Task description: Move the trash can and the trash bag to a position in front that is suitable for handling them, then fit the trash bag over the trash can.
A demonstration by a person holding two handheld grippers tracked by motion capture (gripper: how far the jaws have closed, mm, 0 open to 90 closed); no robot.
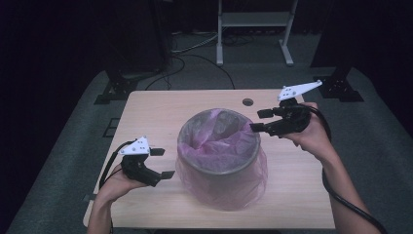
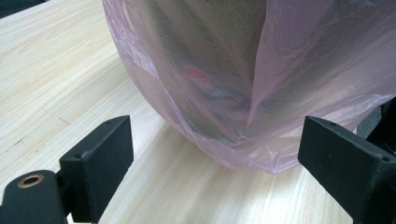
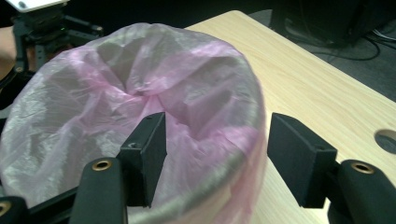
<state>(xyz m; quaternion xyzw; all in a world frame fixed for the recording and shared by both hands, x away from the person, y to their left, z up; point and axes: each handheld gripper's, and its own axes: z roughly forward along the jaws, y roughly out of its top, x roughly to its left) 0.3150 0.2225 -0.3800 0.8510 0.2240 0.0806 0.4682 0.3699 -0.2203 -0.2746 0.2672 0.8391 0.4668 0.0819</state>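
Note:
A round grey bin (image 1: 221,183) stands in the middle of the wooden table (image 1: 156,112), lined with a thin pink plastic bag (image 1: 219,139) that drapes over its rim and down its outer wall. My left gripper (image 1: 164,163) sits low at the bin's left side, open, its jaws facing the bag's hanging skirt (image 2: 224,70) without touching it. My right gripper (image 1: 257,121) hovers at the bin's far right rim, open; in the right gripper view its jaws (image 3: 217,154) stand apart over the bag's rim (image 3: 140,93) with no film pinched between them.
A round hole (image 1: 248,102) is cut in the table behind the bin, also seen as the hole (image 3: 387,140) in the right gripper view. Beyond the table stand a white frame (image 1: 253,19), black stand feet (image 1: 114,90) and floor cables (image 1: 195,48). The left gripper (image 3: 37,28) shows past the bin.

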